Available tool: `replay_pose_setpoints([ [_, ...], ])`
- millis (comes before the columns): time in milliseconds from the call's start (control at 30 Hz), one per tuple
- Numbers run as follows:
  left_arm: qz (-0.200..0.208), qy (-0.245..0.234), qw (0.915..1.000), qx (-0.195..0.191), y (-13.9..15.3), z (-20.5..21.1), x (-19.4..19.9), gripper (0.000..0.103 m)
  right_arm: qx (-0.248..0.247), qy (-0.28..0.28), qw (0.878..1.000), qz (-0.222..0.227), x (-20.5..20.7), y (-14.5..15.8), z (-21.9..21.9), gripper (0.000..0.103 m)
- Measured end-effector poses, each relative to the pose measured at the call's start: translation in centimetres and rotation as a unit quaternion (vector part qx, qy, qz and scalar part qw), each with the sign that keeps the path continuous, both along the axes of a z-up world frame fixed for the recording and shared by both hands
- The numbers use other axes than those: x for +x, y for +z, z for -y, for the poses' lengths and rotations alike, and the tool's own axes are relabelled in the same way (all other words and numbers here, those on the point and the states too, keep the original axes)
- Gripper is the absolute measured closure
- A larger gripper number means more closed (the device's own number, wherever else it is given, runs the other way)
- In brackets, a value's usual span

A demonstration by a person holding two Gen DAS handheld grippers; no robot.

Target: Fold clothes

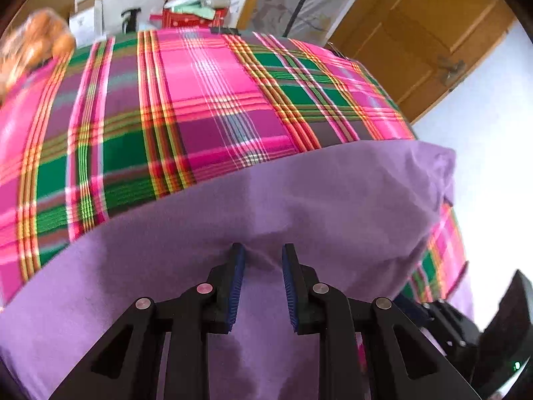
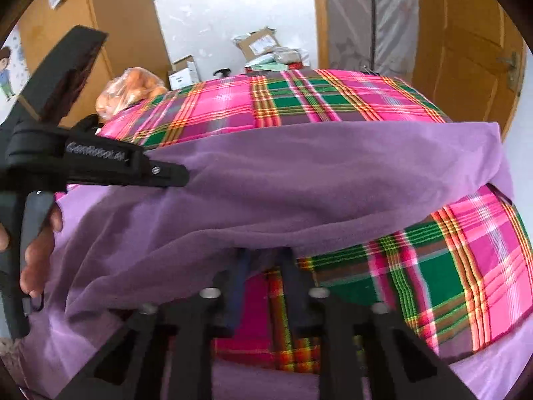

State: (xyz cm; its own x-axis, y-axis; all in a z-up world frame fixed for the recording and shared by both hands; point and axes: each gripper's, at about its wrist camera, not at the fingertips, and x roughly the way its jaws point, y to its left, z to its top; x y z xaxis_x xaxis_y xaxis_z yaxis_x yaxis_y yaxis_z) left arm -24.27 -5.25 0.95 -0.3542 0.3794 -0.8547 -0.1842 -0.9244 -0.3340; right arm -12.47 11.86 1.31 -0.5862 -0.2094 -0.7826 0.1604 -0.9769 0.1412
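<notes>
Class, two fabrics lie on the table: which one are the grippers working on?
The plain purple garment, not the pink-and-green plaid cloth spread beneath it. The left gripper has its fingers in the purple fabric, and the right gripper reaches under its edge.

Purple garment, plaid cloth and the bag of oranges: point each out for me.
Purple garment [image 1: 333, 193]: left wrist view, on the flat spread ahead of the fingers.
Plaid cloth [image 1: 206, 93]: left wrist view, on a bare pink check.
Bag of oranges [image 2: 133, 90]: right wrist view, on the bag's middle.
</notes>
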Motion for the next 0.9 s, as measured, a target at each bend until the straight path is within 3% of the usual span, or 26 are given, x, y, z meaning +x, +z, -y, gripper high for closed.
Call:
replay_pose_setpoints([
  [67,0.002,0.001,1.0000,0.006,0.0,0.3,-0.1,0.079,-0.022,-0.004,1.000,0.008,0.0,0.0,-0.7,0.100],
  [300,0.002,0.005,0.9998,0.019,-0.1,0.8,0.0,0.079,-0.091,-0.018,0.996,0.015,1.8,0.1,-3.5,0.101],
  [467,-0.036,0.030,0.9988,-0.015,0.9,0.8,-0.6,0.079,-0.116,-0.026,0.992,0.031,2.7,-0.3,-4.6,0.101],
  [767,-0.058,0.001,0.9937,-0.096,0.4,-0.9,-3.5,0.078,-0.132,-0.027,0.990,0.038,3.3,-0.5,-5.5,0.101],
  [900,-0.068,-0.027,0.9931,-0.091,0.3,-1.5,-4.4,0.076,-0.142,-0.024,0.989,0.039,3.1,-0.6,-5.7,0.101],
])
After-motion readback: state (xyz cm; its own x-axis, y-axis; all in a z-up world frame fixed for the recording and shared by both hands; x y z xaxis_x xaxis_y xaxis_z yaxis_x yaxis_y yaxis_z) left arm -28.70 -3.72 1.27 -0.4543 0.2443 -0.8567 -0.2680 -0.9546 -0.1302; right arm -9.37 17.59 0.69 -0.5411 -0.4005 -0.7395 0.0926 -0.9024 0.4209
